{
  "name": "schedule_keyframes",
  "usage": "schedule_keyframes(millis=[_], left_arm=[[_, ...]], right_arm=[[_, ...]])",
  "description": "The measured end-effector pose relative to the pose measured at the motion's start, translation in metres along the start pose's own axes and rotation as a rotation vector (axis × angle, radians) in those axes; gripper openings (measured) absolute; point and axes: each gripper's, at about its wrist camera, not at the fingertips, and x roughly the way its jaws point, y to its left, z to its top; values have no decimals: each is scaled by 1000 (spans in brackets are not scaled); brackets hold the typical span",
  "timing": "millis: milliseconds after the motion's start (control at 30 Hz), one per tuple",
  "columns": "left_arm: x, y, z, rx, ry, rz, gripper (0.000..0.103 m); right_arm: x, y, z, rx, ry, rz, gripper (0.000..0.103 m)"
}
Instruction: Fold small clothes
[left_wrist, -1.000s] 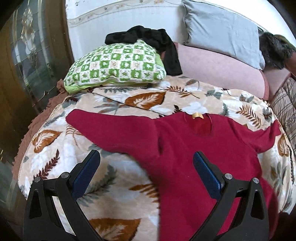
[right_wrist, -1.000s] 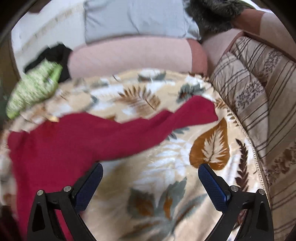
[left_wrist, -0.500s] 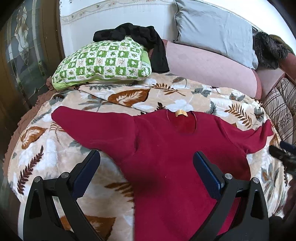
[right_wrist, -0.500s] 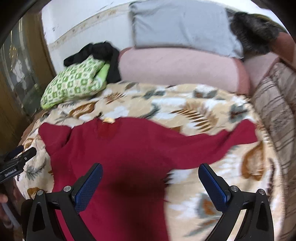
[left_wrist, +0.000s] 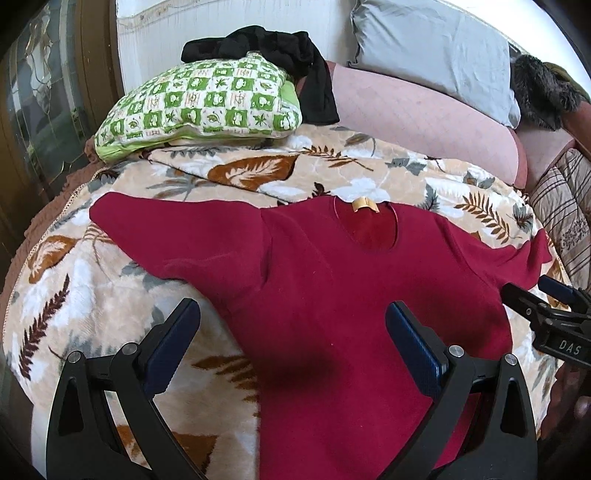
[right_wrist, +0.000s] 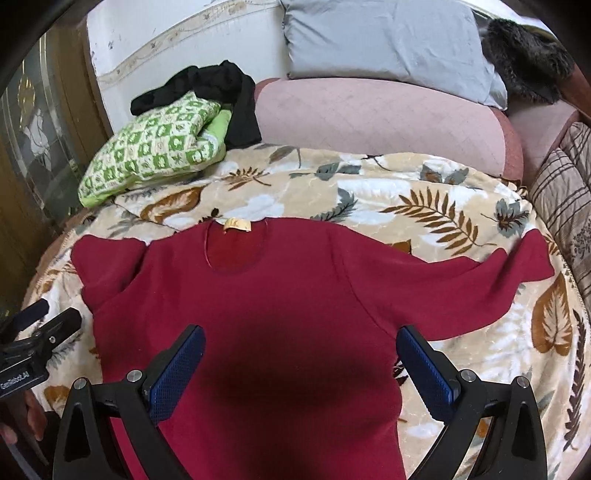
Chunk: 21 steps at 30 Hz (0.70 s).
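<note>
Your red sweater (left_wrist: 332, 280) lay spread face up across the middle of both frames on the leaf-patterned blanket (left_wrist: 92, 302) covering the bed, collar with its tan label (left_wrist: 365, 205) toward the top, one sleeve running to the left edge and the other to the right. Your left hand-held gripper (left_wrist: 291, 347) hung above the lower body of the sweater with its jaws wide apart and nothing between them; your right hand-held gripper (right_wrist: 301, 363) did the same. The plush blanket looked grippy, so a pinch taken too deep could have caught blanket along with sweater and dragged the whole layout askew. The sweater's hem was cut off at the bottom of both frames, and a dark shadow blurred the fabric just ahead of the jaws. A green checked pillow (left_wrist: 199, 103) sat at upper left.
</note>
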Motion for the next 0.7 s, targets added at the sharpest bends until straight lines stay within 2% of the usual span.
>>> schedule_keyframes(millis=[233, 700], left_arm=[[12, 3, -1, -10, 13, 9, 101], [34, -1, -4, -14, 44, 15, 101]], right_arm=[[12, 8, 1, -6, 11, -18, 102], [35, 12, 0, 23, 54, 2, 102]])
